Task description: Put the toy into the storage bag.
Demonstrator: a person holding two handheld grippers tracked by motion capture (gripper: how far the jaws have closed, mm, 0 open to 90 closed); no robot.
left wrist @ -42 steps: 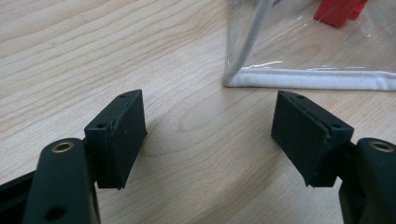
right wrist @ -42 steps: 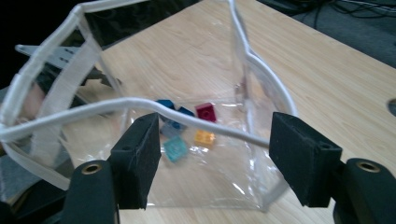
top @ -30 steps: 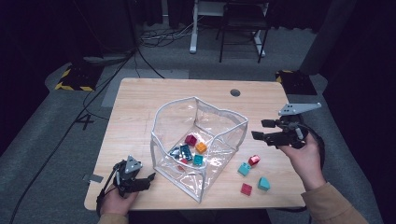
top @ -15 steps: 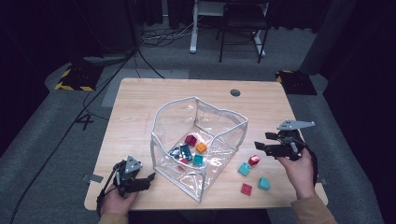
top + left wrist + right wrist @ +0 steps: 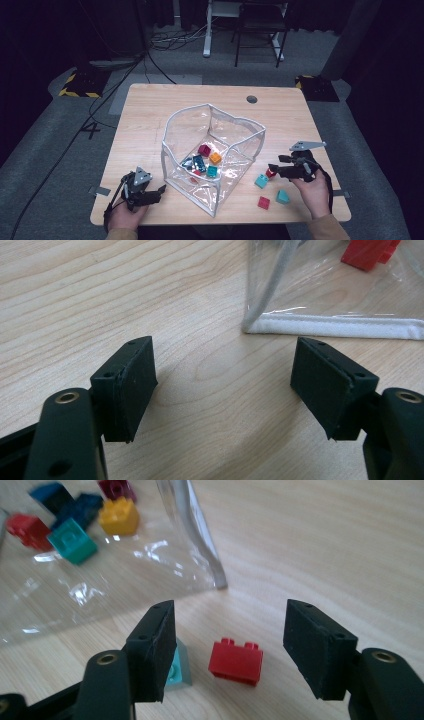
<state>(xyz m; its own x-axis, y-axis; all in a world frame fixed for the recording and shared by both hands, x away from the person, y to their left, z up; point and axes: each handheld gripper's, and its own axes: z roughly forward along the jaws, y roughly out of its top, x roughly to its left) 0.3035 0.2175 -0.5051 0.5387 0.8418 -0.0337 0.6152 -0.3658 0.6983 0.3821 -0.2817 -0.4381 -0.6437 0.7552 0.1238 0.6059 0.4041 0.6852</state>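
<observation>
The right gripper (image 5: 227,647) is lowered over a red brick (image 5: 235,661) that lies on the table (image 5: 150,115) just outside the clear bag (image 5: 235,127), beside its near right wall. Its jaws have just been closing but stand apart – the brick sits between them and the pads do not yet press on it. The left gripper (image 5: 225,385) rests by the bag's near left corner with jaws wide apart and nothing between them. The brick is judged light, rigid moulded plastic with smooth, somewhat slippery faces; it should not deform or break under clamping. The best hold appears to be across the two flat long sides, pads square to the faces and below the studs, since a skewed grip may let the brick twist out. Care is needed with the teal brick (image 5: 177,667) lying close by the gripper's left-hand jaw, which could be nudged. Count outside the bag, from the high view: four bricks – two teal, two red. Inside the bag, about six show: one dark red, one yellow, one teal, two blue, one red – the overlap makes that count uncertain.
</observation>
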